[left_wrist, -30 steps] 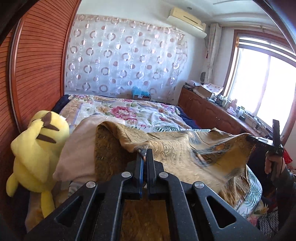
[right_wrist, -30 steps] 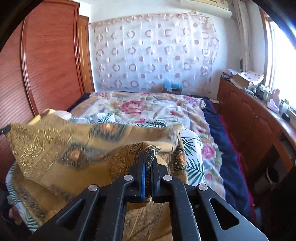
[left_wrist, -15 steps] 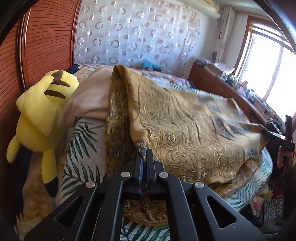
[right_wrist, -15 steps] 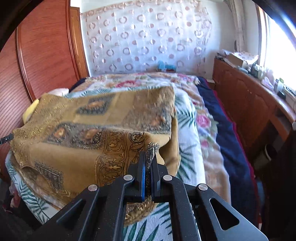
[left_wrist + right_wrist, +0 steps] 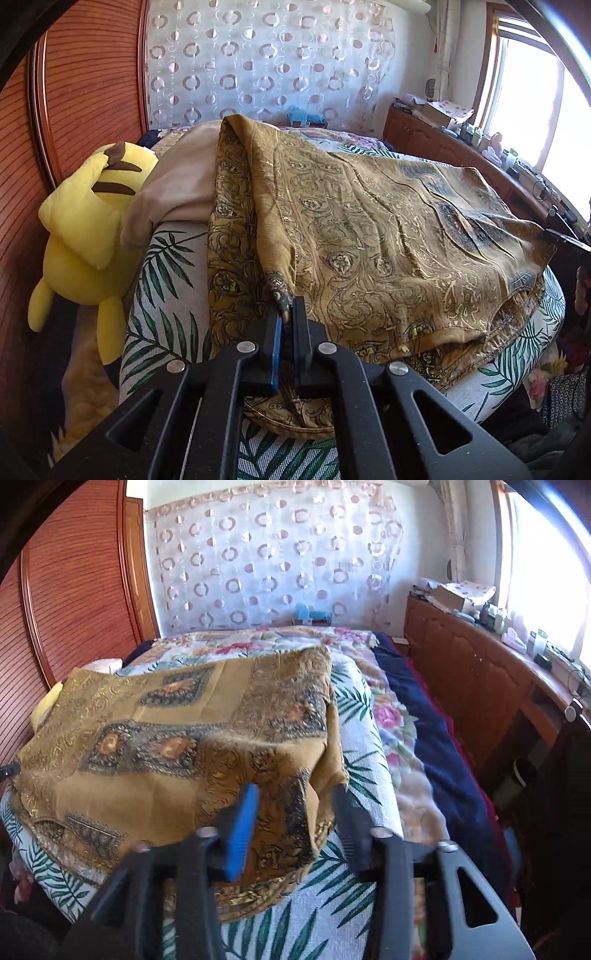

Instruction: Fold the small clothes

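A gold patterned cloth lies folded over on the palm-leaf bedcover. My left gripper is shut on the cloth's near left corner, which sticks up between the pads. In the right wrist view the same gold cloth is spread flat. My right gripper is opening, its jaws apart over the cloth's near right corner, and the pads no longer press on the fabric. The right gripper's tip also shows at the far right edge of the left wrist view.
A yellow plush toy leans against the wooden wardrobe at the left. A beige pillow lies beside it. A floral quilt and a navy blanket cover the bed; a wooden cabinet runs under the window.
Both grippers came down and laid the lifted cloth flat onto the bed. The right gripper then opened and let go of its corner. The left stayed shut.
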### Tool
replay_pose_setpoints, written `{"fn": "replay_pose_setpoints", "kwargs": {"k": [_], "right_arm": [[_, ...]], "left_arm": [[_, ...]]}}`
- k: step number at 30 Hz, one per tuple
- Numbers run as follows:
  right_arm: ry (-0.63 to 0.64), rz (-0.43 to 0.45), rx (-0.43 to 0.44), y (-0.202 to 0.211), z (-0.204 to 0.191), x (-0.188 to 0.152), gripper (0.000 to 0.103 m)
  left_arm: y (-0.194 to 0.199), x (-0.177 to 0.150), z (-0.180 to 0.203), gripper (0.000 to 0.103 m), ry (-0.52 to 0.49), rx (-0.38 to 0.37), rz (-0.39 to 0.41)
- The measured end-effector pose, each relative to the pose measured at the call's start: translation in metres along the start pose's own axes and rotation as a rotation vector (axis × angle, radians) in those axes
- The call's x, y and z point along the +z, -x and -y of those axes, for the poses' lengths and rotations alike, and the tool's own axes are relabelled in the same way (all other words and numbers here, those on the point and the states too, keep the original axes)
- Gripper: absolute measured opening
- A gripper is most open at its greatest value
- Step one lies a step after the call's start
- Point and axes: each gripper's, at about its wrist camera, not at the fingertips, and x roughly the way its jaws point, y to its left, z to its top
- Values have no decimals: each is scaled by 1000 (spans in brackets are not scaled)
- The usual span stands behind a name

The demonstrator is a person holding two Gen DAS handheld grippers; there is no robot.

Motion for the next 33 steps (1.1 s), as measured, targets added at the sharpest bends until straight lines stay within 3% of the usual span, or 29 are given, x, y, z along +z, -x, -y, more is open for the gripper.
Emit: {"fn": "replay_pose_setpoints", "kwargs": {"k": [6,12,14,19,20,21,28,33], "right_arm": [[36,63,-15,14,-18,2,51],[82,85,66,13,-47,-2,68],[107,71,91,2,-60,-7,69],[145,16,157,-30,-86,-16,69],[151,4,158,-35,-90,-17,69],[157,-4,159,-39,-94,-19,69],[190,-57,157,-65,-106,-17,69],[183,-117,176,-80,-105,-14,69]], "left_arm": [[7,3,1,6,0,3,14],[17,5,5,20,-33,37,52],[21,4,6,24,-31,39,60],[24,4,7,55,-21,21,66],[20,4,5,67,-19,29,54],[18,4,4,69,-16,31,53],[-3,0,-14,70,45,79,0],[-14,-6,-22,70,84,70,-34]]}}
